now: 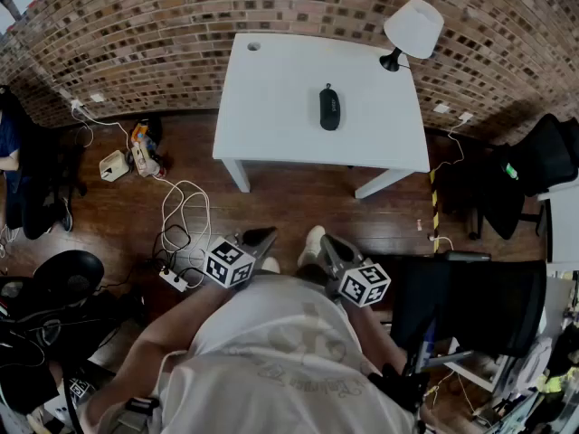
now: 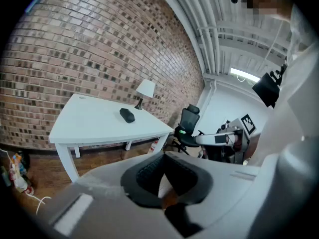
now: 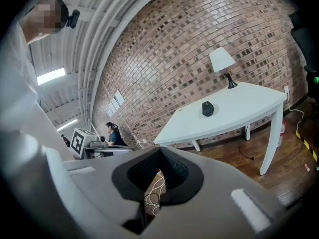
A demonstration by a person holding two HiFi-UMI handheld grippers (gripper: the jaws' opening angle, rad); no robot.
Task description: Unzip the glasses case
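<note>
The black zipped glasses case (image 1: 330, 107) lies alone near the middle of the white table (image 1: 271, 125), far ahead of me. Both grippers are held close to my body, well short of the table. My left gripper (image 1: 260, 239) is shut and holds nothing, and so is my right gripper (image 1: 327, 244). In the left gripper view the case (image 2: 127, 115) sits on the table (image 2: 94, 126) beyond the closed jaws of the left gripper (image 2: 162, 159). In the right gripper view the case (image 3: 207, 108) lies on the table (image 3: 234, 116) past the closed jaws of the right gripper (image 3: 158, 156).
A white lamp (image 1: 412, 29) stands on the table's far right corner. Cables and a power strip (image 1: 179, 242) lie on the wooden floor at left. A black office chair (image 1: 543, 161) stands right of the table, another chair (image 1: 65, 277) at lower left. A person (image 3: 110, 133) sits in the distance.
</note>
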